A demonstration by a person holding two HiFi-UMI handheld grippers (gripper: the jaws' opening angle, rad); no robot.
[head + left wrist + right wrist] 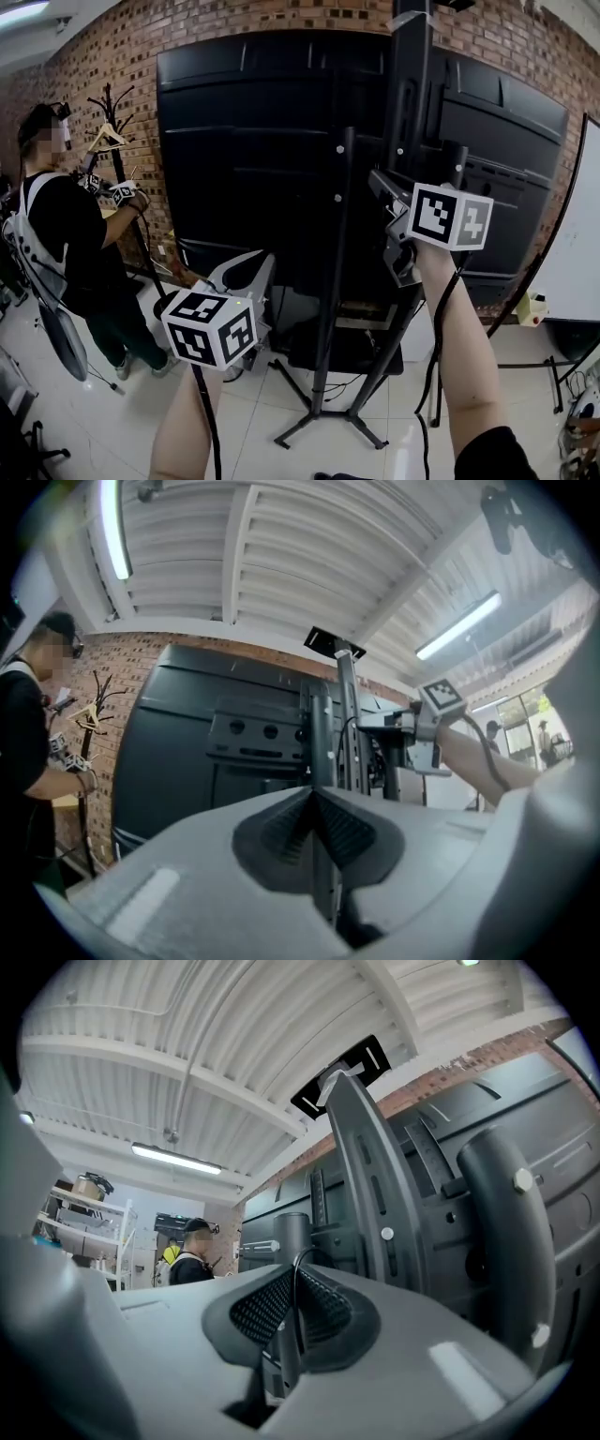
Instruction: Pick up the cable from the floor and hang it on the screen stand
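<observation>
Up beside the upright column of the screen stand, the right gripper is pinching the thin black cable between its jaws. A small loop is arching over the pads, and what looks like the rest is trailing down alongside the forearm. Lower and to the left, the left gripper is hovering with its jaws pressed together, and no strand is showing between them.

Judging by this, the pick-up is done and the hanging step is under way. Next, the loop is needing a bracket or projecting part on the column to drape over. The jaws should be parting only once the cable is resting there.

A slim black tripod pole is standing just in front of the screen, crowding the approach, and the slack could be snagging on it. Off to the left, another person is working near a coat rack, well apart.
</observation>
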